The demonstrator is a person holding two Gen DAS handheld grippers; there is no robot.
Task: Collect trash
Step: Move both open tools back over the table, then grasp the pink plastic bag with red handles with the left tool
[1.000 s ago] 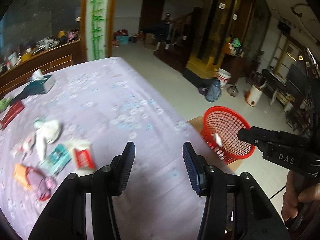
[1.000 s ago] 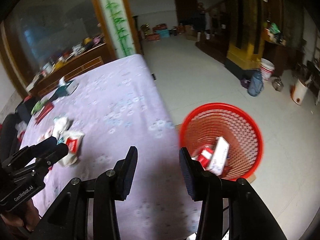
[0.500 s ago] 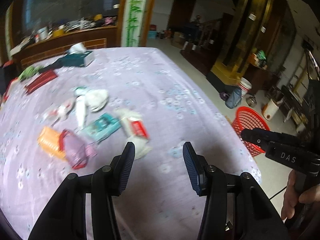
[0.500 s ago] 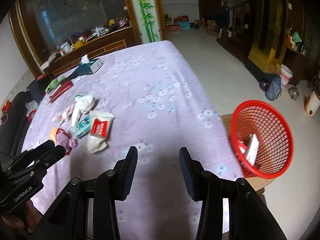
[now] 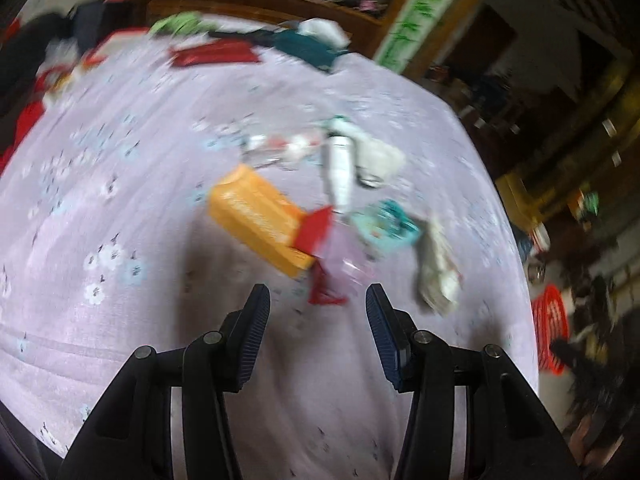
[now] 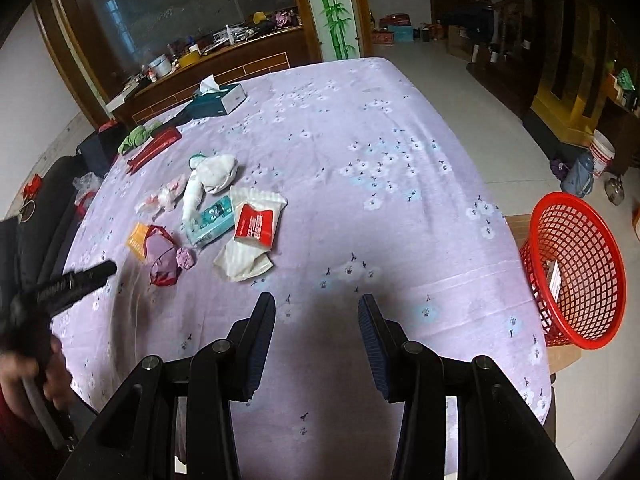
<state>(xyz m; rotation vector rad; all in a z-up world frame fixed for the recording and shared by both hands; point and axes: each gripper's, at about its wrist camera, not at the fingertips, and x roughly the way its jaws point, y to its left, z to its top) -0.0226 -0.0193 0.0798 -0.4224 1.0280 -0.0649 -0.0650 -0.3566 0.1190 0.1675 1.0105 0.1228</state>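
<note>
Trash [image 6: 208, 216] lay piled on the bench [image 6: 360, 152], so the left gripper [image 5: 318, 320] hung wide apart over it, ready to grab.

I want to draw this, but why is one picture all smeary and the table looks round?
Left wrist view: motion blur smears the orange packet and basket. Right wrist view: sharp, though the fisheye lens bends the table edges; a dark shadow lies before the jaws.

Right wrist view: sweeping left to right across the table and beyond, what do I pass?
Left claw → orange packet → teal packet → red-label wipes pack → red basket.
</note>
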